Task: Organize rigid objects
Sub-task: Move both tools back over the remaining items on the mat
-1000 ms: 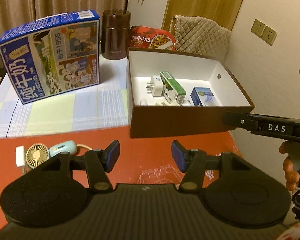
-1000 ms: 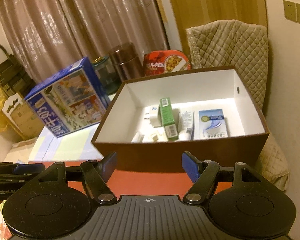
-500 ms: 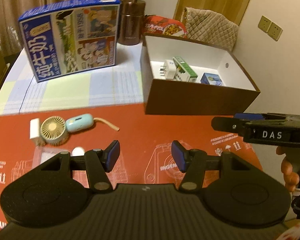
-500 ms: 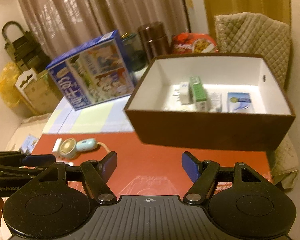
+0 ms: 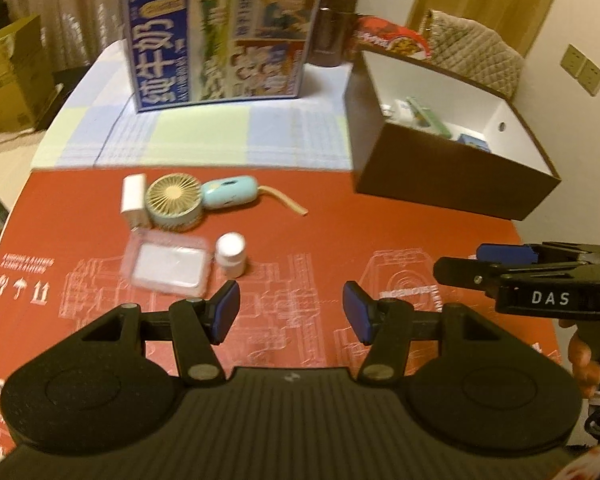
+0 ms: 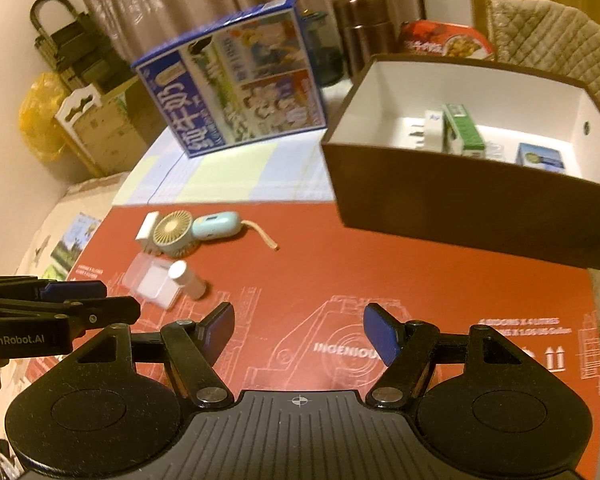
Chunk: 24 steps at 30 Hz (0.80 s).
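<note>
On the red mat lie a small hand fan (image 5: 175,202) (image 6: 176,233), a white adapter (image 5: 133,200), a clear plastic case (image 5: 168,266) (image 6: 151,279) and a small white bottle (image 5: 230,254) (image 6: 187,279). A brown box (image 5: 452,180) (image 6: 472,208) at the right holds several small packets. My left gripper (image 5: 290,316) is open and empty, above the mat just near of the bottle. My right gripper (image 6: 298,332) is open and empty, above the mat to the right of the loose items and near of the box.
A blue milk carton box (image 5: 220,36) (image 6: 236,76) stands behind the loose items. A brown flask (image 5: 334,24) and a red food bowl (image 5: 392,36) are behind the brown box. A quilted chair back (image 6: 552,40) is at the far right.
Both grippers have pulled back and away from the brown box towards the left. The loose items on the red mat have come into fuller view. Both stay open.
</note>
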Motion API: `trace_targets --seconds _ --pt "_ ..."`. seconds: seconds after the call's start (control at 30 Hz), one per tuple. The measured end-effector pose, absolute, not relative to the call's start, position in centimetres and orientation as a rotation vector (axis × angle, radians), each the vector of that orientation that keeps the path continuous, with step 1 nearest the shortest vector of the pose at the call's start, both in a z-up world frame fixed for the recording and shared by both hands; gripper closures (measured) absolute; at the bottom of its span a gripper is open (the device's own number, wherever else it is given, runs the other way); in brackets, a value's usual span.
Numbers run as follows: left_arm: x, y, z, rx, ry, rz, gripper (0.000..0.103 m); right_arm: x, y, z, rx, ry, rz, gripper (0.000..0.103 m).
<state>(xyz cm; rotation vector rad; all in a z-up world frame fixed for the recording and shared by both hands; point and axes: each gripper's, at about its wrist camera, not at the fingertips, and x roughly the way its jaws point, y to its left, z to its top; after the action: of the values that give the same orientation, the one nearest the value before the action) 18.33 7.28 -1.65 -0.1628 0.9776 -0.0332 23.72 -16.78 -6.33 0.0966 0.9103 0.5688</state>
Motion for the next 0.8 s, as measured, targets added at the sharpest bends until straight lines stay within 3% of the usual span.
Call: trace_targets --seconds 0.4,0.53,0.8 --pt "17.1 11.0 -3.5 -0.194 0.991 0.069 0.050 23.2 -12.1 -8.1 0.025 0.933 0.640 0.035" --pt "16.9 12.2 -4.2 -0.198 0.976 0.108 0.040 23.0 -10.3 -8.6 -0.014 0.931 0.672 0.035" --pt "17.4 13.8 -5.7 -0.190 0.973 0.124 0.040 23.2 -7.6 -9.7 -0.049 0.907 0.701 0.035"
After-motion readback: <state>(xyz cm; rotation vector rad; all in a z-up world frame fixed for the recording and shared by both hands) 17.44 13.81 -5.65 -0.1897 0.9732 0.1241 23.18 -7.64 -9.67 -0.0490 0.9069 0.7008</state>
